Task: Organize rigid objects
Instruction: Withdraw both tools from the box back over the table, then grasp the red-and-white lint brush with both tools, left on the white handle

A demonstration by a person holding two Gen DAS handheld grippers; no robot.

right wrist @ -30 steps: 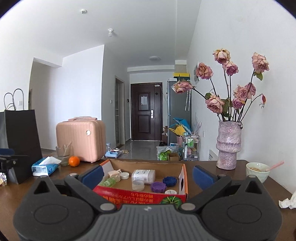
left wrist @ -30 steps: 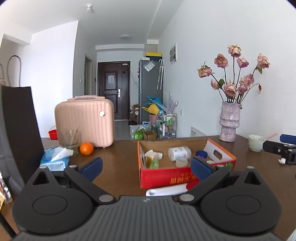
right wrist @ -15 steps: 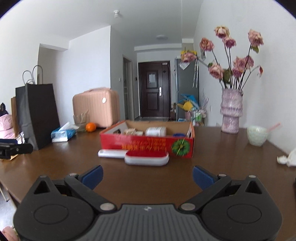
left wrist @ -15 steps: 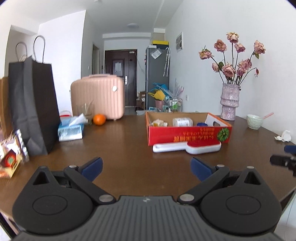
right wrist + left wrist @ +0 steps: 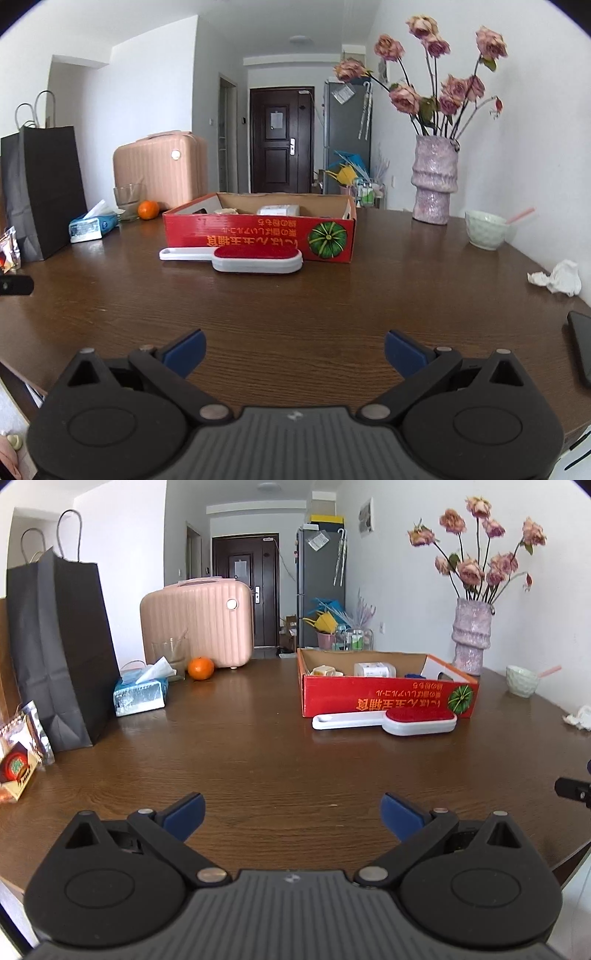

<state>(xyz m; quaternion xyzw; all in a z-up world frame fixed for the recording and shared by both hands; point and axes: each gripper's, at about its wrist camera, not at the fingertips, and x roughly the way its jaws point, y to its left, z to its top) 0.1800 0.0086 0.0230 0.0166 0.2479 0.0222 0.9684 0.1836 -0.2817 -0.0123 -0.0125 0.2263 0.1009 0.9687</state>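
Note:
A red cardboard box (image 5: 388, 699) (image 5: 258, 232) stands on the brown table (image 5: 277, 760) and holds several small items, a white bottle (image 5: 375, 669) among them. A white lint brush with a red pad (image 5: 388, 722) (image 5: 236, 256) lies flat on the table against the box's near side. My left gripper (image 5: 291, 814) is open and empty, low over the table's near edge, far from the brush. My right gripper (image 5: 293, 352) is open and empty, also near the front edge.
A black paper bag (image 5: 55, 646), snack packets (image 5: 18, 760), a tissue pack (image 5: 140, 694), an orange (image 5: 200, 668), a glass and a pink case (image 5: 199, 627) stand at the left. A vase of roses (image 5: 434, 184), a bowl (image 5: 484, 229), crumpled tissue (image 5: 557, 277) and a phone (image 5: 581, 347) are at the right.
Both grippers have pulled back from over the box to the table's near edge and dropped lower. The box and lint brush now lie farther ahead. Both stay open.

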